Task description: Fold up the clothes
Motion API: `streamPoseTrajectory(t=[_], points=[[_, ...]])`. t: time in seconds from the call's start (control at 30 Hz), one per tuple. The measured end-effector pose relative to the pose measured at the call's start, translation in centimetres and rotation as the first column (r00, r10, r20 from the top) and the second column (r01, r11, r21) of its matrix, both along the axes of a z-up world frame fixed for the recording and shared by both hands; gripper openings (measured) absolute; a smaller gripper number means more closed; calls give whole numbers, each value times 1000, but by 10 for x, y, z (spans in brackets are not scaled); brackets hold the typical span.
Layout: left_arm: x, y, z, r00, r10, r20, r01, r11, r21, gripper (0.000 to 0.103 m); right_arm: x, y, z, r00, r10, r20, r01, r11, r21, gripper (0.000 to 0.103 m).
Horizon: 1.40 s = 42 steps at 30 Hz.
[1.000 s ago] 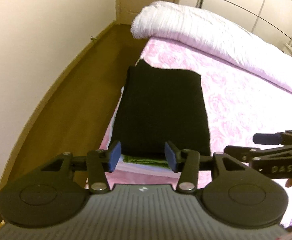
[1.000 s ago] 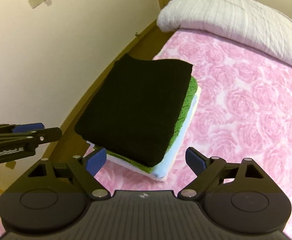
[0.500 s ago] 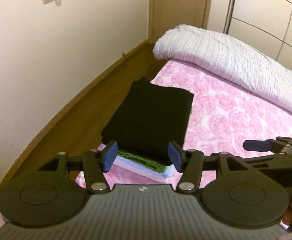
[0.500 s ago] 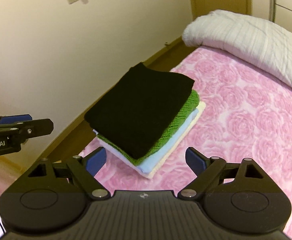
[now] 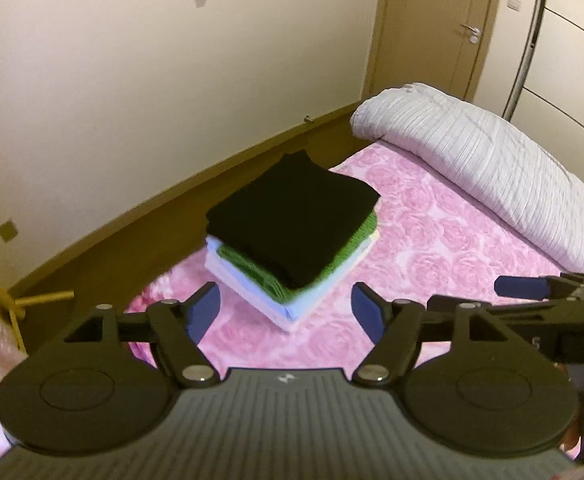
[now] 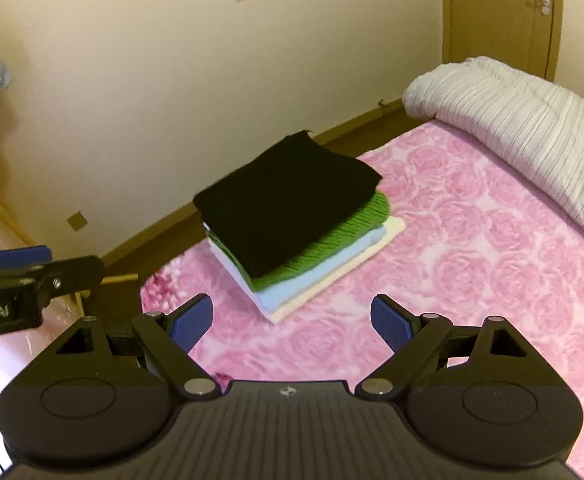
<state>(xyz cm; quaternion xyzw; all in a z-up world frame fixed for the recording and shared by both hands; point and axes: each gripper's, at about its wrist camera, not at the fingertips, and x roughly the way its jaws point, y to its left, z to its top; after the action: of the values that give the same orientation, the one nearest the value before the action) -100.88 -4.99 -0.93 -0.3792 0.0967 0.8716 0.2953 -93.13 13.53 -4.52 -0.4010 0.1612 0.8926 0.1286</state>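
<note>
Pink rose-print bed cover [image 5: 432, 248], plush, with a ribbed white duvet [image 5: 492, 168] rolled at the far side. Left tongs [image 5: 285, 312] spread wide, empty; right tongs [image 6: 292, 322] likewise released, nothing between the blue pads. Ahead of both, apart from them, sits a squared stack of folded clothes [image 6: 292, 220]: black knit on top, then ribbed green, pale blue, cream. Stack lies near the bed's edge toward the beige wall [image 5: 131, 80].

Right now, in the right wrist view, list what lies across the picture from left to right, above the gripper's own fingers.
left gripper → stack of folded clothes on the pink rose bedspread → rolled white duvet
</note>
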Motion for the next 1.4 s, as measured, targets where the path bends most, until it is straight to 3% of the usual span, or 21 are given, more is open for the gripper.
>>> streamPoseTrajectory(t=[0.3,0.63,1.03,1.4], points=[[46,-12,-3,990,135,27,-136,990,30,85,34,6,-1,997,71,38,-72,997,17,89],[54,-9,-22,970,234,67,-234,972,1,87,26,5,-13,987,130,91,-136,989,53,89],[42,10,-41,960,252,126,-250,968,-30,89,10,12,-32,974,182,133,-192,979,69,89],[25,45,-65,956,232,177,-225,973,-56,90,-2,44,-43,978,141,155,-154,985,74,89]])
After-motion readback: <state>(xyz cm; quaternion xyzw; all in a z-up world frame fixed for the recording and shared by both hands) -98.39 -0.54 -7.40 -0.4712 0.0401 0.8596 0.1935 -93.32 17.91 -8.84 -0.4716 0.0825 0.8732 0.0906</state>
